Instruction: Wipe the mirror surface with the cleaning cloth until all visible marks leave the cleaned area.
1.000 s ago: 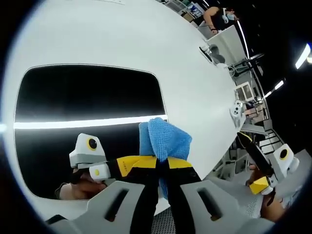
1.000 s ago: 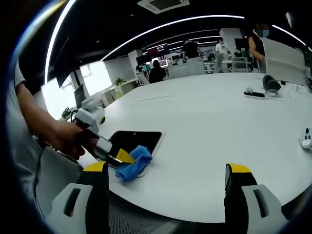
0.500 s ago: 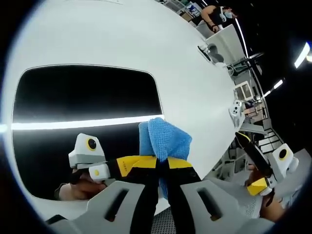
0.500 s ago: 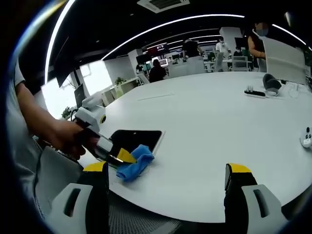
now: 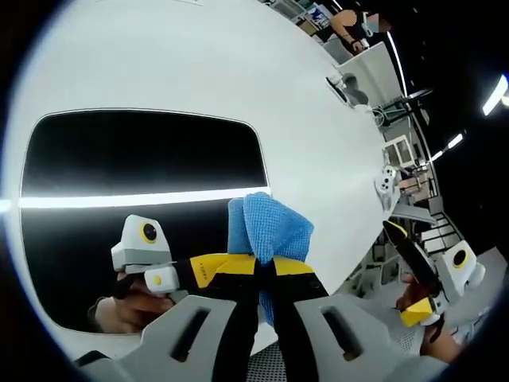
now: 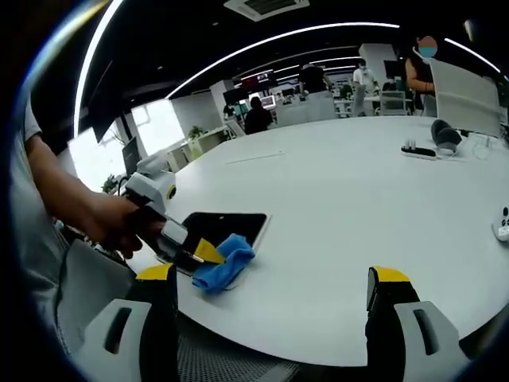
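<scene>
The white table [image 6: 358, 215] carries the dark mirror [image 5: 143, 183], lying flat near its edge; the blue cloth [image 5: 270, 227] rests on the mirror's corner, clenched in the left gripper [image 5: 262, 267]; the right gripper [image 6: 270, 290] hovers with jaws released, holding nothing; best to press the cloth flat and sweep in overlapping passes across the glass.

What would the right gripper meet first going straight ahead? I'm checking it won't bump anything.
Probably only the bare white table. The right gripper is open, and the mirror and cloth lie off to its left. Depth is unclear.
</scene>
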Demonstrator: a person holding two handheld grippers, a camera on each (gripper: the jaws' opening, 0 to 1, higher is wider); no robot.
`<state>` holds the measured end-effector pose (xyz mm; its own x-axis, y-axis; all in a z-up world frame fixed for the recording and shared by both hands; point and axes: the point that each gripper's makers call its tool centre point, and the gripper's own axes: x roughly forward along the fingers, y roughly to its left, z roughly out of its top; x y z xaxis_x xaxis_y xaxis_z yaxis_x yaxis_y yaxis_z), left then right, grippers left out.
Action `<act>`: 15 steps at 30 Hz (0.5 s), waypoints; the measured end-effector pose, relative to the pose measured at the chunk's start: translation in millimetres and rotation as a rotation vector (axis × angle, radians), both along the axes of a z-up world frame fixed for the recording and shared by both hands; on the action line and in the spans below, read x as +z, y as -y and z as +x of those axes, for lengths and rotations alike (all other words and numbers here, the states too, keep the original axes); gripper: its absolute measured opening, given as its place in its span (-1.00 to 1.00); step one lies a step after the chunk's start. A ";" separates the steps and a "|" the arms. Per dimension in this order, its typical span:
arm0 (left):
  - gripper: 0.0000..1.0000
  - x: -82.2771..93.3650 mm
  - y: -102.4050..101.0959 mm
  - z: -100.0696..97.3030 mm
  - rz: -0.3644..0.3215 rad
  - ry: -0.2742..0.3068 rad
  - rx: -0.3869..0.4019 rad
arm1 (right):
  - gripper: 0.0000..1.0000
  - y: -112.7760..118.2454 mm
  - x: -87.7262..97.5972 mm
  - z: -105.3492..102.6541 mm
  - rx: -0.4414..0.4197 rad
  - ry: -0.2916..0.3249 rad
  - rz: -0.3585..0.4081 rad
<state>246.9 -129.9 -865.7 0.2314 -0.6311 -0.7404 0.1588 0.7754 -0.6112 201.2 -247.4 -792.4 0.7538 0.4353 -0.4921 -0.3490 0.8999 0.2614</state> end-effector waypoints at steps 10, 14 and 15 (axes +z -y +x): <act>-0.94 0.4 1.7 18.4 -0.006 0.008 0.017 | 0.97 6.8 -1.4 -3.5 0.001 -0.008 -0.015; -0.94 0.6 2.6 28.3 -0.003 0.021 0.017 | 0.97 6.5 -3.2 -5.8 0.000 -0.012 -0.013; -0.94 1.4 2.5 30.3 0.003 0.030 0.011 | 0.97 6.2 -3.3 -6.0 -0.003 -0.011 -0.006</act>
<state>277.2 -132.5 -864.3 0.2605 -0.6259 -0.7351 0.1680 0.7792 -0.6039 195.2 -253.6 -795.7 0.7494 0.4305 -0.5031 -0.3438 0.9023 0.2600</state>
